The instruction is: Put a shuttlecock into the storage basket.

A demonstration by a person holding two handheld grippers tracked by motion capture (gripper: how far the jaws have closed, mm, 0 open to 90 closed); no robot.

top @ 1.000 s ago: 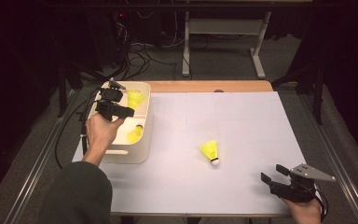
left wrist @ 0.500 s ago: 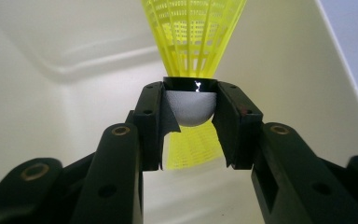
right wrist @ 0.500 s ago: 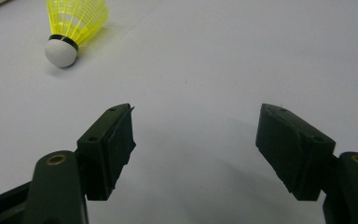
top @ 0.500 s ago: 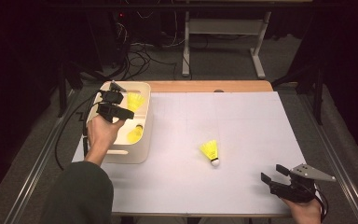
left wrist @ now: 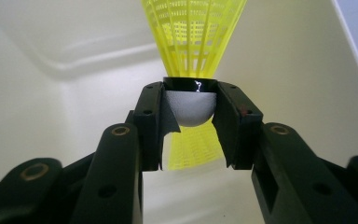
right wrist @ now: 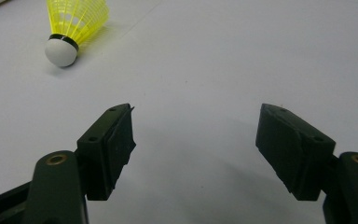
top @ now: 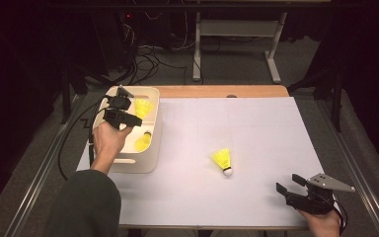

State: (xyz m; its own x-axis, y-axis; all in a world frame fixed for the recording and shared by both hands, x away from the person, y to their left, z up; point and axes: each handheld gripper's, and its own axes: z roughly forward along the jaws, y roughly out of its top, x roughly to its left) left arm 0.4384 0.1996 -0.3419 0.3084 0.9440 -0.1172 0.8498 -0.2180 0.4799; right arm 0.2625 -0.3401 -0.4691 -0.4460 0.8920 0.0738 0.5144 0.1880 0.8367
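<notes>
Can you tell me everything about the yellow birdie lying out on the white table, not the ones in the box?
The birdie has a bright yellow skirt that looks like plastic mesh, a thin black band, and a round white nose. It lies tipped on its side on the white table, nose pointing toward the person's edge. Nothing holds or touches it except the table. It sits to the right of the white box, and the right gripper waits open, apart from it.

Skirt of the held shuttlecock (left wrist: pixel 193 37) cut off by the top edge of the left gripper view, second shuttlecock (left wrist: pixel 196 148) mostly hidden behind the jaws, right hand (top: pixel 322 223) cut by the high view's bottom edge, bin (top: pixel 131 165) interior partly covered by the left hand (top: pixel 109 140)
</notes>
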